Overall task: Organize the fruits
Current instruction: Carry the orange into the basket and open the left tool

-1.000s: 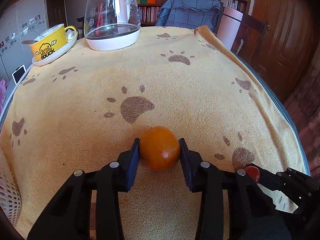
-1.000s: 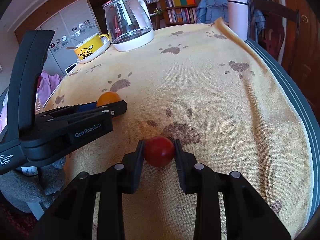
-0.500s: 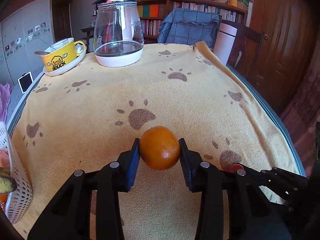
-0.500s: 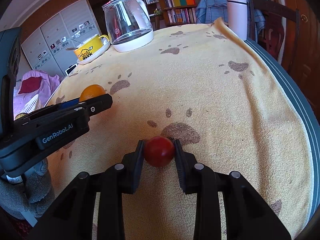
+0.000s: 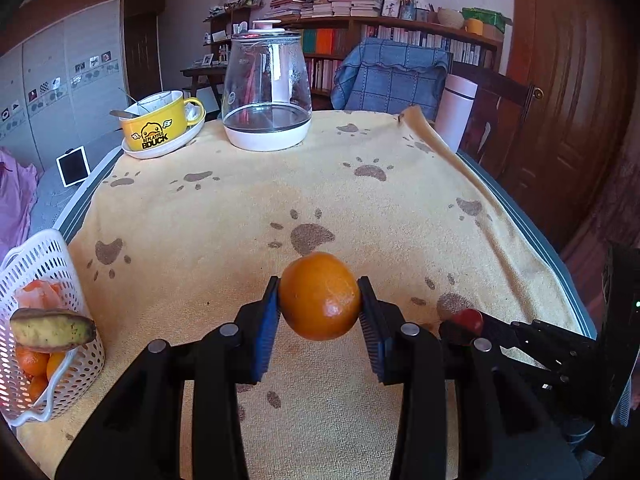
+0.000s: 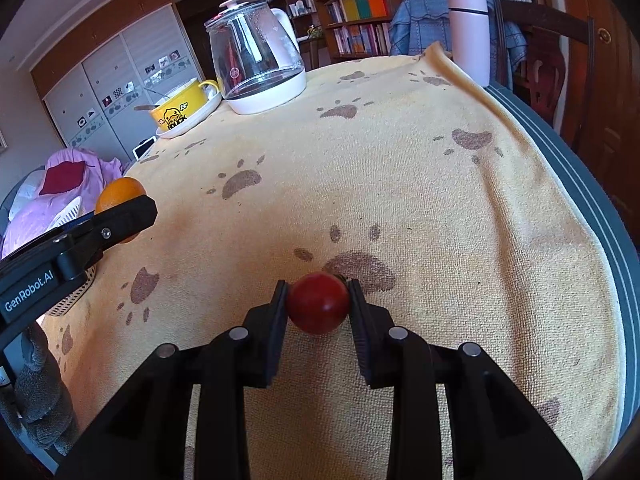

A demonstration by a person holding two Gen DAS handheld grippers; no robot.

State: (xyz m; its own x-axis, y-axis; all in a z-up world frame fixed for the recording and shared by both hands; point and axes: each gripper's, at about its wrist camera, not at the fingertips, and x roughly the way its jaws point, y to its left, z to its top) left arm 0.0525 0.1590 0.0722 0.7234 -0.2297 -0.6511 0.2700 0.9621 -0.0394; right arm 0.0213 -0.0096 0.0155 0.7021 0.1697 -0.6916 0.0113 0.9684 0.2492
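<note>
My left gripper [image 5: 319, 300] is shut on an orange [image 5: 319, 295] and holds it above the yellow paw-print cloth [image 5: 280, 184]. The right wrist view shows that orange [image 6: 118, 194] at the far left behind the left gripper's finger. My right gripper [image 6: 318, 302] is shut on a small red tomato [image 6: 318, 302] low over the cloth [image 6: 400, 184]. From the left wrist view the tomato [image 5: 467, 319] peeks out at the lower right. A white plastic basket [image 5: 48, 264] at the left edge holds oranges and a brown-spotted banana [image 5: 50, 330].
At the far end stand a glass kettle [image 5: 267, 88] on a white base and a yellow mug [image 5: 156, 122] on a saucer. A pale tumbler [image 5: 458, 108] and a chair with a blue cover [image 5: 392, 76] sit past the far right corner.
The left gripper has risen and pulled back with the orange, bringing the white basket into view at the left. The right gripper holds the tomato in the same place.
</note>
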